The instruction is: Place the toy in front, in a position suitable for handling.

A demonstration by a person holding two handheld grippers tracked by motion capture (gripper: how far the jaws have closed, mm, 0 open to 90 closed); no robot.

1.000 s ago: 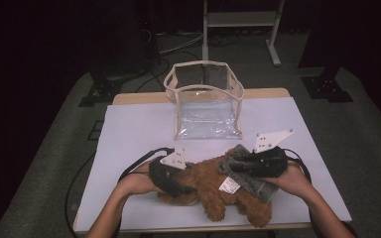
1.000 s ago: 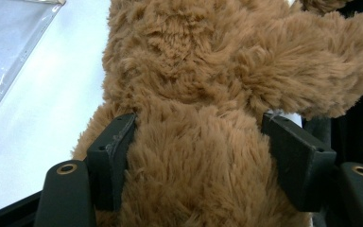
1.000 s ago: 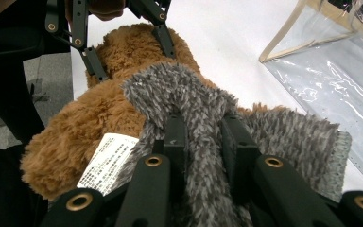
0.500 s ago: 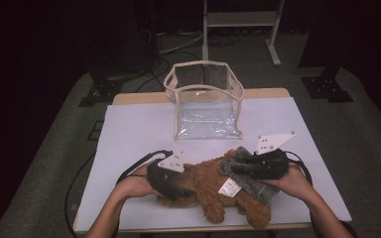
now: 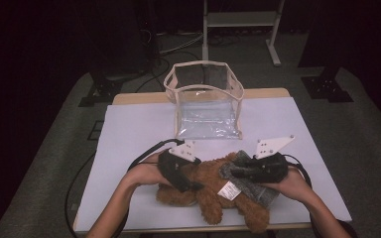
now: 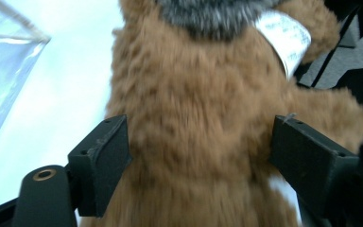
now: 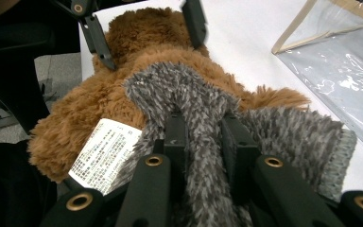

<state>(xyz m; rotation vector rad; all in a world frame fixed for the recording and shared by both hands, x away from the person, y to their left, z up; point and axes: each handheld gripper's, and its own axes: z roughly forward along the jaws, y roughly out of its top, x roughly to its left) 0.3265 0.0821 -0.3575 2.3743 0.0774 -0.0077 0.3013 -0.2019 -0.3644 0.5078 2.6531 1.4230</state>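
Note:
A brown teddy bear (image 5: 206, 191) lies at the front of the table, half in a grey fuzzy garment (image 5: 250, 188). My left gripper (image 5: 192, 184) straddles the bear's body (image 6: 198, 109). Its jaws have just been opening, and the pads (image 6: 101, 158) stand at the fur's edges without squeezing it. My right gripper (image 5: 234, 171) is shut on a bunched fold of the grey garment (image 7: 283, 137), pinched between its two jaws (image 7: 205, 130). A white label (image 7: 104, 146) hangs from the bear. The left gripper's jaws (image 7: 144, 33) also appear beyond the bear (image 7: 90, 109).
An empty clear plastic bag (image 5: 206, 106) with beige trim stands open behind the bear, mid-table. The white tabletop (image 5: 129, 134) has free room to the left and right of the bag. Black cables trail off the table's left and right sides.
My left gripper has shifted slightly over the bear and its jaws stand wider. The right gripper and the grey garment have kept still.

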